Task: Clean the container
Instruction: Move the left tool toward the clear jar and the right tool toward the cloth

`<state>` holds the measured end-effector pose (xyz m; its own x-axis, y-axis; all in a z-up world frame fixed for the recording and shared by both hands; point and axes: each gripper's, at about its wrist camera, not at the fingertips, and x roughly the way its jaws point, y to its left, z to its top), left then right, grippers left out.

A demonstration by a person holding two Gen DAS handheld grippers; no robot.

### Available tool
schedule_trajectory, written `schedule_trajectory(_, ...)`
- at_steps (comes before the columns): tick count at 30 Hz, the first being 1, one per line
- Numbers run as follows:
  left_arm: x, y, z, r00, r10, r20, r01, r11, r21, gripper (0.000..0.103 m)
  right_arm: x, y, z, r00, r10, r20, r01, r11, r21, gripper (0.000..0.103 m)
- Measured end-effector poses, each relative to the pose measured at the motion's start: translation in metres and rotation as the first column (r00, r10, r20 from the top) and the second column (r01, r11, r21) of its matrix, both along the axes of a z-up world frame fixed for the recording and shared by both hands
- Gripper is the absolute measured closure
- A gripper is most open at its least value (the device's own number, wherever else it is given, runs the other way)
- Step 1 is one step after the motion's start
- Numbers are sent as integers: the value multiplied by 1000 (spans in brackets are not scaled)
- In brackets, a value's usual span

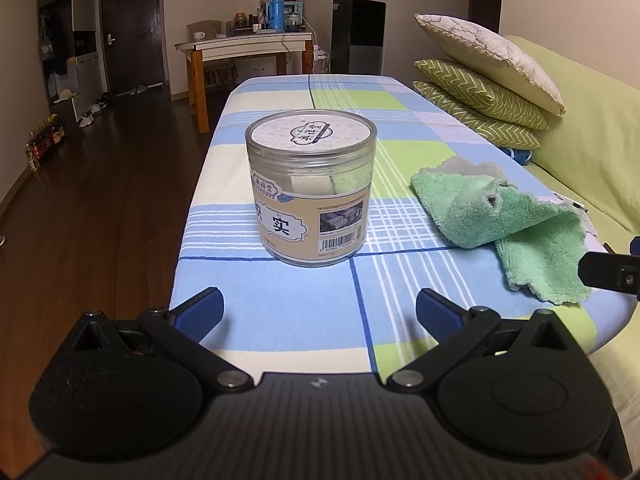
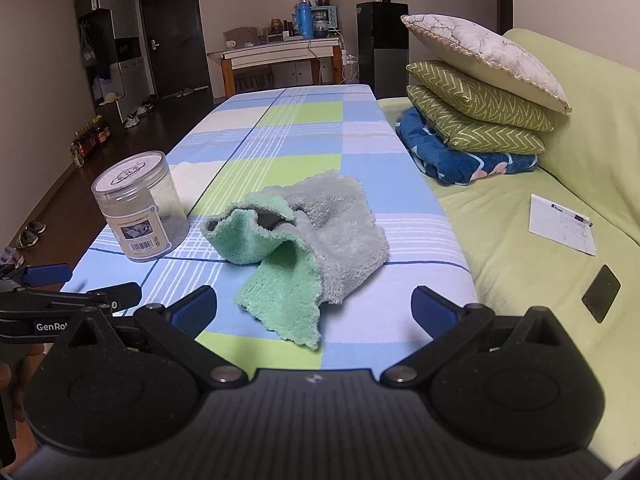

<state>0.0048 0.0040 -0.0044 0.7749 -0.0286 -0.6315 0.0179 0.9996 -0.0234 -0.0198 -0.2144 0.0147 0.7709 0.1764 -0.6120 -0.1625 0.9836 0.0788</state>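
Observation:
A clear round plastic container (image 1: 311, 188) with a lid and a tan label stands upright on the checked table (image 1: 280, 300). My left gripper (image 1: 320, 314) is open and empty, a short way in front of it. A crumpled green and grey cloth (image 1: 516, 220) lies to the container's right. In the right wrist view my right gripper (image 2: 314, 308) is open and empty, just in front of the cloth (image 2: 304, 240); the container (image 2: 140, 210) stands to the left. The left gripper's fingers (image 2: 48, 274) show at the left edge.
A green sofa (image 2: 520, 260) runs along the table's right side with stacked pillows (image 2: 476, 96), a blue blanket (image 2: 460, 160), a notepad with pen (image 2: 562, 224) and a dark phone (image 2: 602, 294). Dark wood floor (image 1: 100, 220) lies to the left.

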Motion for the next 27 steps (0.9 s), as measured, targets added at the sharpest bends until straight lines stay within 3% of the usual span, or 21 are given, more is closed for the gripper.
schedule_trajectory(13,25,0,-2,992,-95,89,86,992,93,0,2,-7,-2,1000,-8,8,8,1000,3,1)
schedule_trajectory(21,51,11,-5,989,-88,121,89,996,-6,0,4,-12,-3,1000,-14,15,14,1000,6,1)
schedule_trajectory(27,61,14,-8,988,-88,131,89,996,-3,0,15,-9,-4,1000,-15,7,15,1000,6,1)
